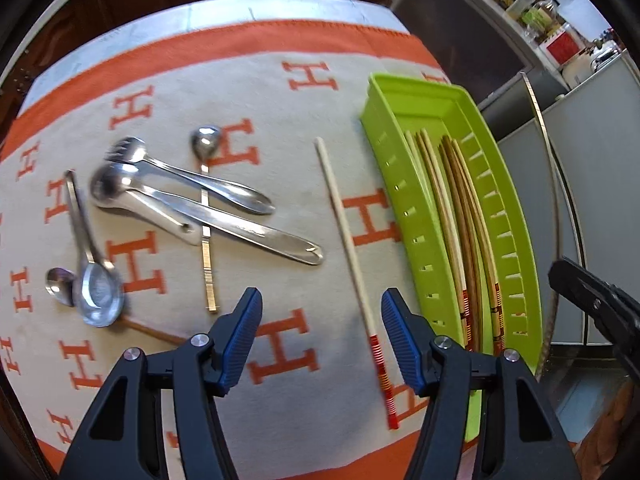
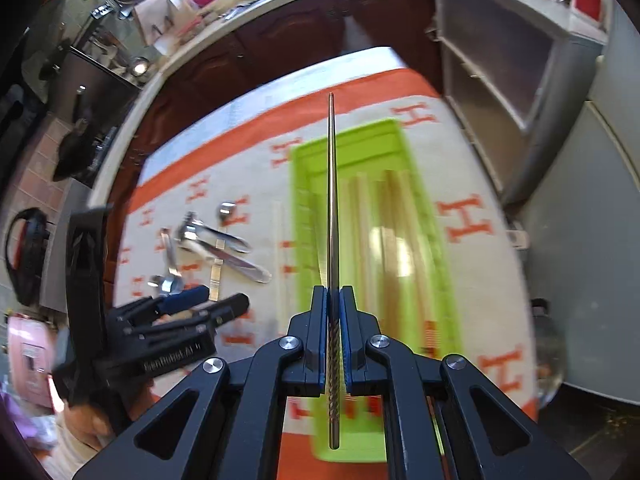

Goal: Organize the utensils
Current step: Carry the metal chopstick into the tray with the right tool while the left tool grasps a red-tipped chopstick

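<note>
My left gripper (image 1: pixel 322 306) is open and empty, low over the cloth, with a pale chopstick (image 1: pixel 348 240) with a red-striped end lying between its fingers. A green tray (image 1: pixel 436 280) to its right holds several wooden chopsticks (image 1: pixel 460 216). A pile of metal spoons and a fork (image 1: pixel 180 196) lies to the left. My right gripper (image 2: pixel 334 292) is shut on a thin metal chopstick (image 2: pixel 332 200) and holds it above the green tray (image 2: pixel 308 208). The left gripper (image 2: pixel 200 300) also shows in the right wrist view, beside the spoons (image 2: pixel 208 244).
An orange and cream cloth (image 1: pixel 280 92) with H marks covers the table. A grey shelf unit (image 2: pixel 500 80) and a grey cabinet (image 1: pixel 592 184) stand past the tray's right side. Dark wooden kitchen cabinets (image 2: pixel 248 52) run behind the table.
</note>
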A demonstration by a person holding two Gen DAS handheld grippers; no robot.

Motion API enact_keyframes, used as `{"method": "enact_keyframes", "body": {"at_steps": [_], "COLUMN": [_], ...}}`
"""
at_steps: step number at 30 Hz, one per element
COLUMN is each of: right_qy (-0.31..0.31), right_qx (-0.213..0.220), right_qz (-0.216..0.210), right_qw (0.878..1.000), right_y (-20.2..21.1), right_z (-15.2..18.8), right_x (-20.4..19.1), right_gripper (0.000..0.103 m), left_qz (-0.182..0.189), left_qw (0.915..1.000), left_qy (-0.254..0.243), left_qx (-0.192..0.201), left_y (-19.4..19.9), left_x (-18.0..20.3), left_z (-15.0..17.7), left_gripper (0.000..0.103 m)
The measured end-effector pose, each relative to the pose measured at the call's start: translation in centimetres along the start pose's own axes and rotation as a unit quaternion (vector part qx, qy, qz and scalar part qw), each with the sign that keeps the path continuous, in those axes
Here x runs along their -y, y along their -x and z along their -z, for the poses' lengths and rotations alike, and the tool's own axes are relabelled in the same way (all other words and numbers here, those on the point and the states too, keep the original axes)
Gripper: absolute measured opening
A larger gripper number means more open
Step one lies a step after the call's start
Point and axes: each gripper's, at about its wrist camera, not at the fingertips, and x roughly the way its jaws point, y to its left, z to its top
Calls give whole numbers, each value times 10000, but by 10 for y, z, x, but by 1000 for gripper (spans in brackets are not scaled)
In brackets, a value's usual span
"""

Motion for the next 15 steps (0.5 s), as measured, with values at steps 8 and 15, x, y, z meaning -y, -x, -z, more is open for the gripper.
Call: {"method": "enact_keyframes", "body": {"at_steps": [8, 15], "right_qy": [349, 227], "right_qx": [-153, -151], "right_qz": [498, 303], "right_qw": [9980, 9992], "right_y": [-12, -21], "right_z": [14, 15], "right_x": [29, 29], "right_gripper": [6, 7], "left_qz": [-81, -429], "left_qw": [9991, 9985], "left_qy": [246, 115], "left_qx": [-321, -321], "left_y": [-31, -37], "left_x": [13, 28], "left_z": [-1, -1], "left_gripper": [42, 42]}}
